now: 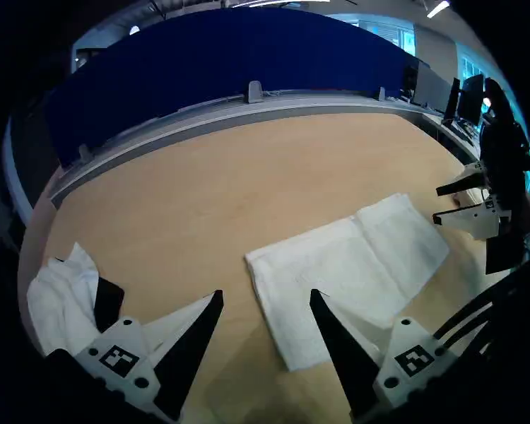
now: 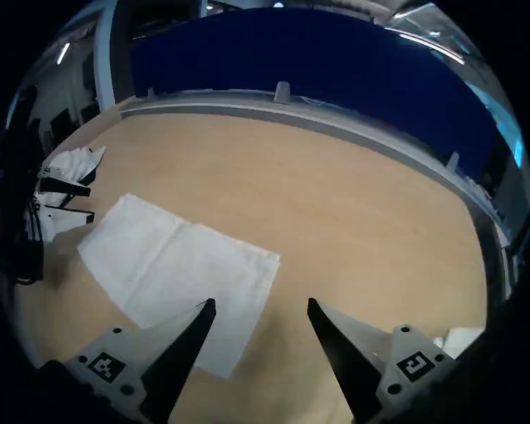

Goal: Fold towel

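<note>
White towel (image 1: 350, 283) lying flat on the light wooden table (image 1: 230, 184), toward the table's near edge and well apart from the far edge, where a blue partition (image 1: 230, 63) stands. The towel forms a long rectangle, smooth and spread out, with one straight crease (image 1: 367, 244) running across its short dimension; no edge is lifted and no part is turned back over another. Whether the cloth is a single layer or has already been doubled lengthwise cannot be told from its thickness here. Judged from this layout, the folding is at or near its beginning: the towel is laid out and squared for a fold, and the crosswise fold that would bring one short end onto the other is not yet made. The left gripper (image 1: 265, 293) hovers over the towel's end nearest it, one finger above the cloth and the other above bare wood, jaws spread and holding nothing. The right gripper (image 2: 260, 302) hovers over the opposite end in mirror arrangement, jaws likewise spread and empty. The towel thus lies between the two tools, each placed near a corner. A crumpled cloth (image 1: 60, 297), also white, sits at the table's edge beyond the left gripper, apart from the towel.
</note>
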Tool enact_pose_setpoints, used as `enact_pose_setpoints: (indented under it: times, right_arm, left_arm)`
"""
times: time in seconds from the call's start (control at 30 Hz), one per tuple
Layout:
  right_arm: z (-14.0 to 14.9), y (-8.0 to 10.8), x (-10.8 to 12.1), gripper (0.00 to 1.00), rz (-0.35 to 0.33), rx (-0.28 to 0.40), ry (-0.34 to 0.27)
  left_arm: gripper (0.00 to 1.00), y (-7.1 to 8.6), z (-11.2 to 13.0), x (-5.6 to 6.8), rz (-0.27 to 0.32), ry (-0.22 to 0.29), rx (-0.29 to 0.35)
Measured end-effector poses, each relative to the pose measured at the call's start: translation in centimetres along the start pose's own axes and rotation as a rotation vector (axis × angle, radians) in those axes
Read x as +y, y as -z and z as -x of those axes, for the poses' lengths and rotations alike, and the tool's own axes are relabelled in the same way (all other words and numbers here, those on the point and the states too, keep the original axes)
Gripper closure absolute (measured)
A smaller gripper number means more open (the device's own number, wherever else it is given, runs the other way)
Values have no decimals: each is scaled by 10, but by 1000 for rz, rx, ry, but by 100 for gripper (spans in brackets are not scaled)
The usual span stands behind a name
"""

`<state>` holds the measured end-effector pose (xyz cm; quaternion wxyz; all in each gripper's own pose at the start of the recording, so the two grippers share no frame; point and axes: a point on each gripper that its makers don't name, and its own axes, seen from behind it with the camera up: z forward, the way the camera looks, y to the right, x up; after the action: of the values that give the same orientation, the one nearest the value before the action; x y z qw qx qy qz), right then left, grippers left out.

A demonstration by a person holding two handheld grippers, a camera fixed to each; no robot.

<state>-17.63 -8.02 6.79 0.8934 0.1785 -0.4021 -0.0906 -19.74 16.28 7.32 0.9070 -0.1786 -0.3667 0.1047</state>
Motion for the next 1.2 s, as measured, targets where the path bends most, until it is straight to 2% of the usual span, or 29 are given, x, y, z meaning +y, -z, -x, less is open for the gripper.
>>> enact_pose_setpoints:
  times: [0.6, 0.8, 1.0, 1.2]
  right_arm:
    - [31, 38, -3, 0, 7, -9, -2]
    - [36, 43, -2, 0, 10, -11, 0]
    - [35, 44, -6, 0, -9, -9, 25]
    - [35, 44, -14, 0, -46, -15, 78]
  left_arm:
    - [9, 39, 27, 12, -1, 29, -8]
    - [9, 43, 33, 12, -2, 42, -9]
    - [9, 51, 35, 10, -13, 53, -1]
    - [9, 63, 43, 5, -38, 78, 6]
